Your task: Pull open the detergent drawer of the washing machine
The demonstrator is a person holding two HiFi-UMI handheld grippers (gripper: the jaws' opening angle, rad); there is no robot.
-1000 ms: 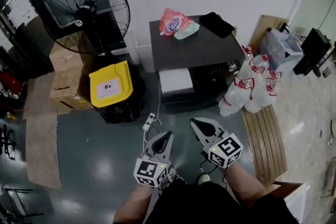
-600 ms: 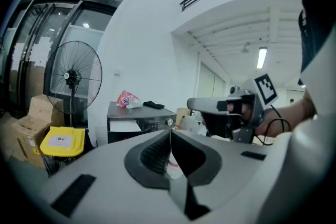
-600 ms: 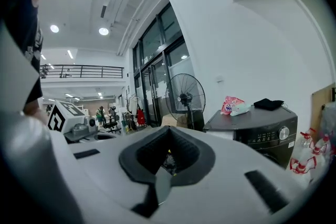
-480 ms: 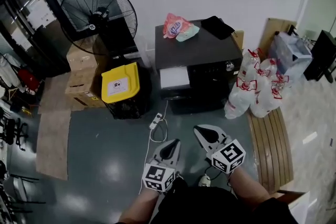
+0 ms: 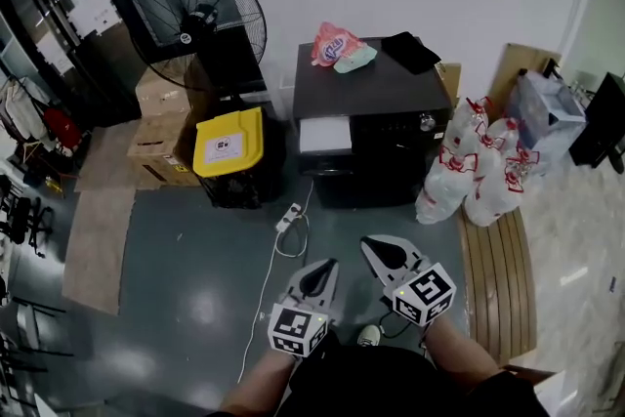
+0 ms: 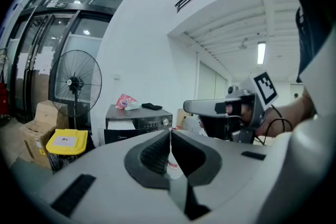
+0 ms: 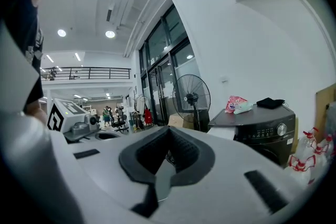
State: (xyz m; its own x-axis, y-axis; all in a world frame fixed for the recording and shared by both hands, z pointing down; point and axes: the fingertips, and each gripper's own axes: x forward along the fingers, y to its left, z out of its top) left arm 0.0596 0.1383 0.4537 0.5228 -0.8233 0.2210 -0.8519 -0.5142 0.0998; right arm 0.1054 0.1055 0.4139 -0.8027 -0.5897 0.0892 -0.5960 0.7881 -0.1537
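Observation:
The dark washing machine [image 5: 376,103] stands against the white wall, well ahead of me. Its white detergent drawer [image 5: 325,134] juts out of the front at the upper left; it also shows as the pale drawer [image 6: 122,125] and drawer [image 7: 221,133] in the two gripper views. My left gripper [image 5: 319,272] and right gripper [image 5: 377,252] hover side by side over the grey floor, far short of the machine. Both point at it, shut, with nothing between their pads.
Left of the machine are a black bin with a yellow lid [image 5: 229,144], a standing fan [image 5: 200,13] and cardboard boxes [image 5: 161,137]. A power strip [image 5: 288,216] and cable lie on the floor ahead. White bags [image 5: 474,171] and wooden slats [image 5: 493,264] sit to the right. A pink packet [image 5: 332,44] lies on the machine.
The view has drawn back from the machine, which now looks smaller and farther off. Both grippers came back with it and stay shut and empty.

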